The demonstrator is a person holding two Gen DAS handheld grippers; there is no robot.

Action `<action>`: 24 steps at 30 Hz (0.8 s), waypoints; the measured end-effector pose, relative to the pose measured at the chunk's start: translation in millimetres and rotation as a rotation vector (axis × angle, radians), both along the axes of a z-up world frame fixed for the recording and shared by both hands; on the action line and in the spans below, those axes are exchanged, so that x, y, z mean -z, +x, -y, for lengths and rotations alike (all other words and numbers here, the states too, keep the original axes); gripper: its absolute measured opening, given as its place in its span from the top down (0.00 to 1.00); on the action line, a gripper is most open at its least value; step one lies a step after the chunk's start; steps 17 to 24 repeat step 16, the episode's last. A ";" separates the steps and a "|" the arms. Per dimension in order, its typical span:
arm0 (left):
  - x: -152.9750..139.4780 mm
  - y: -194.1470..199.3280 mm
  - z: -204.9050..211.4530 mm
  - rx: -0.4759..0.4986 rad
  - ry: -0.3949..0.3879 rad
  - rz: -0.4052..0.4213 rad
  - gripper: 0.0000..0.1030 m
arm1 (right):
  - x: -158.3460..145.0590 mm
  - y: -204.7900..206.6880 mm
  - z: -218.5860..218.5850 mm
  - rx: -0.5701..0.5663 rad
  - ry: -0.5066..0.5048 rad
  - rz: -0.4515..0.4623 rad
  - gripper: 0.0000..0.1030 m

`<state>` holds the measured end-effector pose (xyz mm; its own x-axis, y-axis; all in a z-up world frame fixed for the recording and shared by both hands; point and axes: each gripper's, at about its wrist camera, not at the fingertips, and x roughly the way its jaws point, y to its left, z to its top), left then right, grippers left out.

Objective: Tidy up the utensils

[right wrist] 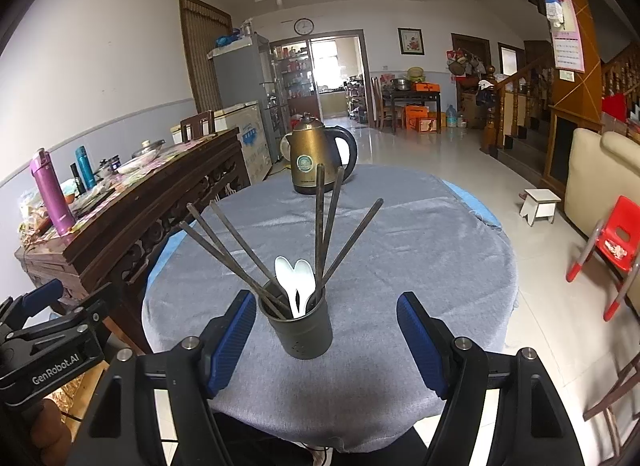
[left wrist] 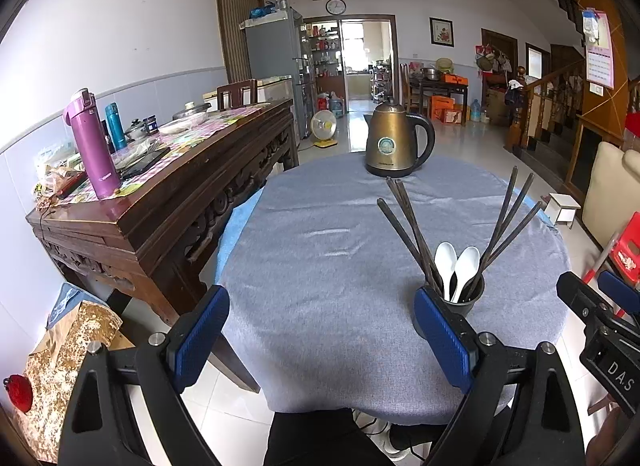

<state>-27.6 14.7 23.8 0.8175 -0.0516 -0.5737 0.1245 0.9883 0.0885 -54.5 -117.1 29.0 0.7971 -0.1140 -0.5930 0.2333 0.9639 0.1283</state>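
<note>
A dark cylindrical utensil cup [right wrist: 301,332] stands on the round table with a blue-grey cloth [right wrist: 420,250]. It holds several dark chopsticks [right wrist: 320,221] fanned outward and two white spoons [right wrist: 295,278]. My right gripper [right wrist: 326,340] is open, its blue pads on either side of the cup and slightly nearer than it, not touching. In the left wrist view the cup [left wrist: 466,300] stands just behind the right pad, with spoons [left wrist: 456,264] and chopsticks [left wrist: 508,217] sticking up. My left gripper [left wrist: 320,330] is open and empty over the cloth, left of the cup.
A bronze electric kettle [left wrist: 394,141] stands at the table's far side. A carved wooden sideboard [left wrist: 168,193] with flasks and dishes is close on the left. A red child's chair [right wrist: 612,250] and a small white stool [right wrist: 538,203] are on the tiled floor to the right.
</note>
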 end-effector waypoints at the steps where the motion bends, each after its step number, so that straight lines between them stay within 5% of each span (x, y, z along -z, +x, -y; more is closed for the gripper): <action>1: 0.4 0.3 -0.3 0.001 -0.002 -0.002 0.09 | -0.5 0.4 -0.7 -0.002 -0.001 0.000 0.26; 24: 31.8 44.6 -14.6 -0.054 -0.032 -0.085 0.09 | 22.9 21.6 26.0 0.043 0.039 -0.047 0.25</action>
